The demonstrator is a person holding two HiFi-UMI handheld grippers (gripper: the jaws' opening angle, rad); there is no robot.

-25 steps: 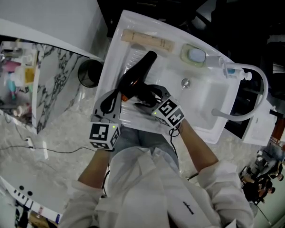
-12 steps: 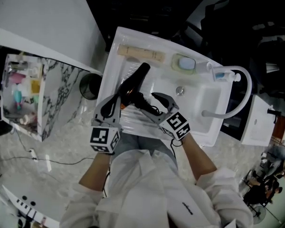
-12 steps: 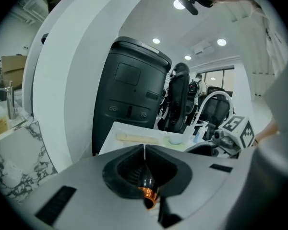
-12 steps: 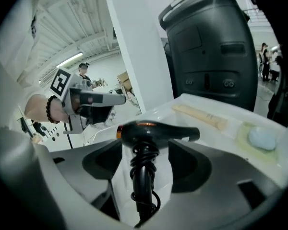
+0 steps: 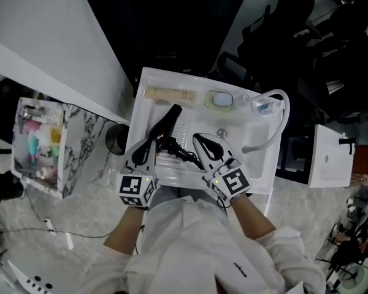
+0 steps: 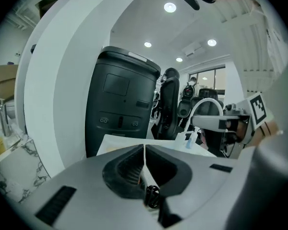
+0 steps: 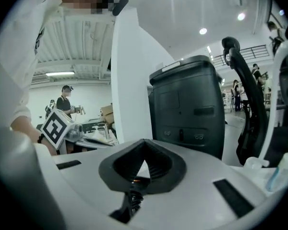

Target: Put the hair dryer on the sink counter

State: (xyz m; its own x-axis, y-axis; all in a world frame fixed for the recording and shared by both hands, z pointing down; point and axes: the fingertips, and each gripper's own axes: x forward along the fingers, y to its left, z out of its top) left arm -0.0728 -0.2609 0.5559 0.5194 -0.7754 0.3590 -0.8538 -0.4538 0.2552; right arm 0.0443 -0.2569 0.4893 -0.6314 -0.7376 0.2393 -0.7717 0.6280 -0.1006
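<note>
Found left gripper, at 7 o'clock, pressed together on nothing. Found right gripper, at 5 o'clock, just snapped shut, likewise empty: judged let go. Beyond, toward 11 o'clock, observed hair dryer lying on sink counter, cord trailing back; placement judged done.

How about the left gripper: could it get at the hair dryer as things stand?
Probably yes: the hair dryer lies uncovered on the sink counter close by the left gripper, though its shut jaws must open first.
</note>
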